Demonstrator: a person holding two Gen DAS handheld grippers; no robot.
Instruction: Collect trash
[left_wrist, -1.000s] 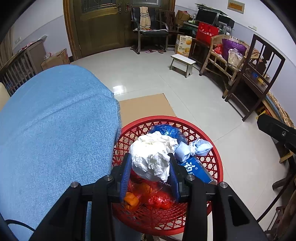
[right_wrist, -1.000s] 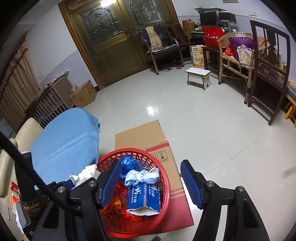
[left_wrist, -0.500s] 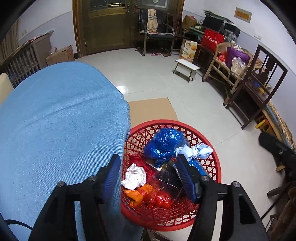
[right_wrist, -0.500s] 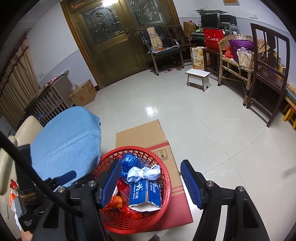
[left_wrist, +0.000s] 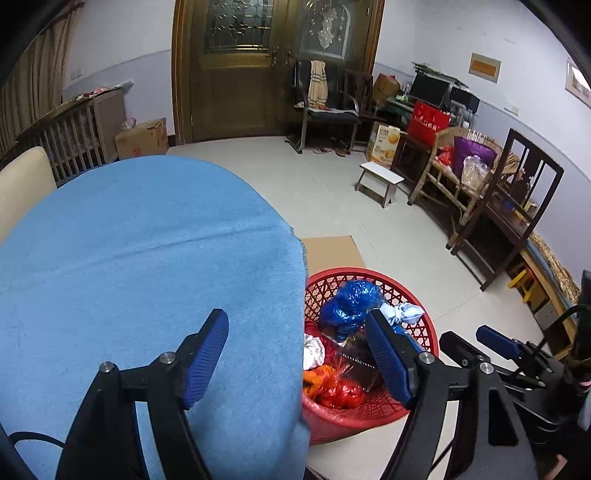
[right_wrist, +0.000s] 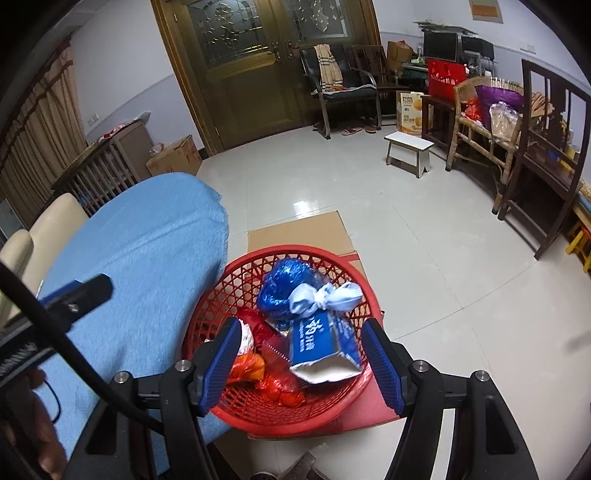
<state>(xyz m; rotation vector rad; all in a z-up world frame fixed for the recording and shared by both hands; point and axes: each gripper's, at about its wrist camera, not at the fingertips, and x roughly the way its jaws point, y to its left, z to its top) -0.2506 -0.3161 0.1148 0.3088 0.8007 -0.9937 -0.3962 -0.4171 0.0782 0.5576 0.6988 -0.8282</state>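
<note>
On the left, the table (left_wrist: 140, 258) under its blue cloth shows bare of litter in both views; no scrap can be seen on it now. The left hand-held gripper (left_wrist: 297, 358) has pulled back from the red basket (left_wrist: 424, 332) and now hangs over the cloth's edge, its jaws spread wide and empty. A second ago it held a crumpled white tissue pinched over the basket; half a second ago the jaws had parted and the wad lay inside. That white tissue (left_wrist: 313, 350) now rests against the basket's left inner wall, beside the orange wrapper (left_wrist: 317, 380) and red wrapper (left_wrist: 341, 395).

Further right in the basket sit the blue plastic bag (right_wrist: 284, 288), the knotted pale blue bag (right_wrist: 325, 297) and the blue carton (right_wrist: 325, 343), lying tipped with its open mouth towards the camera. The basket stands on a flattened cardboard box (right_wrist: 299, 230) on the floor, touching the draped cloth.

The right hand-held gripper (right_wrist: 303, 363) hovers above the basket's near rim, jaws wide, gripping nothing, much as in the two earlier views.

So this drop looks complete: the tissue is collected. With nothing loose visible on the cloth, the collecting may be near its end, though parts of the table lie outside both views.
</note>
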